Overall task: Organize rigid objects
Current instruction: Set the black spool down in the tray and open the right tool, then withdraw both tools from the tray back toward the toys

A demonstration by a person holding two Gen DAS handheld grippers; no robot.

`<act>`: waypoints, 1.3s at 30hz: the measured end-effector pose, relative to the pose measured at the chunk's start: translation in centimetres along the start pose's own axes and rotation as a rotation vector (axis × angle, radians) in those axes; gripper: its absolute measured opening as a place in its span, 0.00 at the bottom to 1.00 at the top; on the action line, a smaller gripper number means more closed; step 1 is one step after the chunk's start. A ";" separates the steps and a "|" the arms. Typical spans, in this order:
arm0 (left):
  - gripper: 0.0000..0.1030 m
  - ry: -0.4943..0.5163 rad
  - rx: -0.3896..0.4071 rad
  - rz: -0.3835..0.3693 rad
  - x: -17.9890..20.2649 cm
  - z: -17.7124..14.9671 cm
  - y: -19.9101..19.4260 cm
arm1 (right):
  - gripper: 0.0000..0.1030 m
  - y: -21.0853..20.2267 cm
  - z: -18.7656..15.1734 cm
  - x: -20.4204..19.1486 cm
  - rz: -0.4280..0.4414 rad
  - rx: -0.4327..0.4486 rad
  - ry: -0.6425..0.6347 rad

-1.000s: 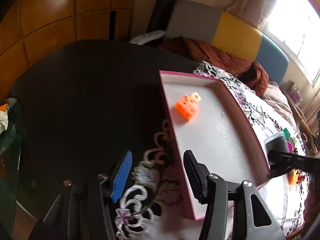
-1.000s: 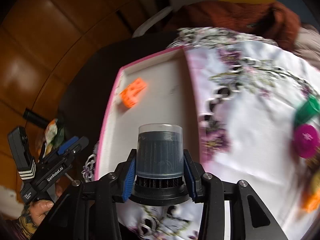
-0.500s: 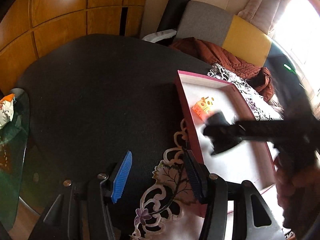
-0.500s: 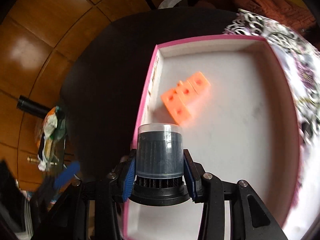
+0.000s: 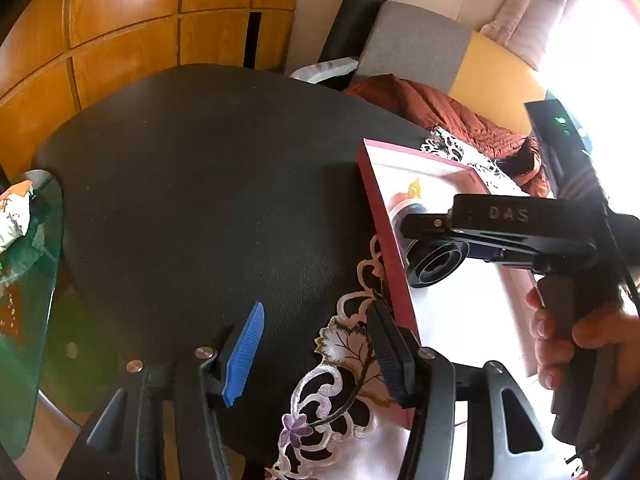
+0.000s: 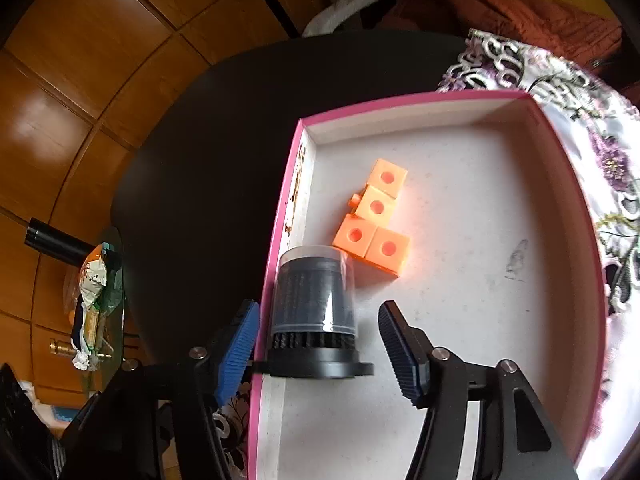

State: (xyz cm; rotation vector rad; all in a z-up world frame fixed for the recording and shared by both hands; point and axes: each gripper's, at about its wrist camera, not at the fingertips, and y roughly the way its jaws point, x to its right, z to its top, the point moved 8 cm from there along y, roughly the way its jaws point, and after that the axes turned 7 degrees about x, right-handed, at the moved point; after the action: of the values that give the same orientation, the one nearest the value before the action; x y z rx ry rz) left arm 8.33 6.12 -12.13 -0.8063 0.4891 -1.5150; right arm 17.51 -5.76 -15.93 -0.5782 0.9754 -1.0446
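1. Evidently, the right gripper (image 6: 316, 344) is caught in the act of letting go: its jaws are opening, and the black ribbed canister (image 6: 314, 300) is seen between them with a gap at each pad, so it is no longer pinched.
2. The canister is placed inside the pink-rimmed tray (image 6: 298, 160), hard against the left wall (the flanged base toward the camera, the clear cap away). It appears tilted or laid along the gripper's line; whether it rests fully on the tray floor cannot be told.
3. Just beyond its cap, the orange linked cubes (image 6: 374, 224) are found, near but apparently not touching. Grouping against that wall is judged to be the reason for the spot chosen, with the rest of the floor left free.
4. The left gripper (image 5: 316, 348) is held spread and empty over the lace cloth (image 5: 340, 368) and the black table (image 5: 208, 184), just beside the tray's near corner, probably kept out of the way.
5. From that side, the person's hand (image 5: 580, 340) is seen wrapped around the right tool's handle.
6. Some task objects are presumably still outside the tray, out of view.
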 end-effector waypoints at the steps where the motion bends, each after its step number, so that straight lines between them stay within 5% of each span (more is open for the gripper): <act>1: 0.53 -0.001 0.003 0.002 0.0 0.0 -0.1 | 0.65 -0.4 0.0 0.0 -0.003 0.011 -0.006; 21: 0.53 0.080 0.059 0.001 2.2 0.7 -2.8 | 0.78 -8.6 -1.5 1.9 -0.171 0.250 -0.108; 39: 0.53 0.246 0.070 -0.056 8.1 0.0 -3.8 | 0.86 -16.3 -2.9 8.3 -0.354 0.395 -0.103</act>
State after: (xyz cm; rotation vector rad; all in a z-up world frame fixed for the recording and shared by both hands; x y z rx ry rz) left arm 5.98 -1.37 -7.78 -0.5857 0.5950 -1.6845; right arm 9.03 -19.95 -7.66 -0.4777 0.5623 -1.4646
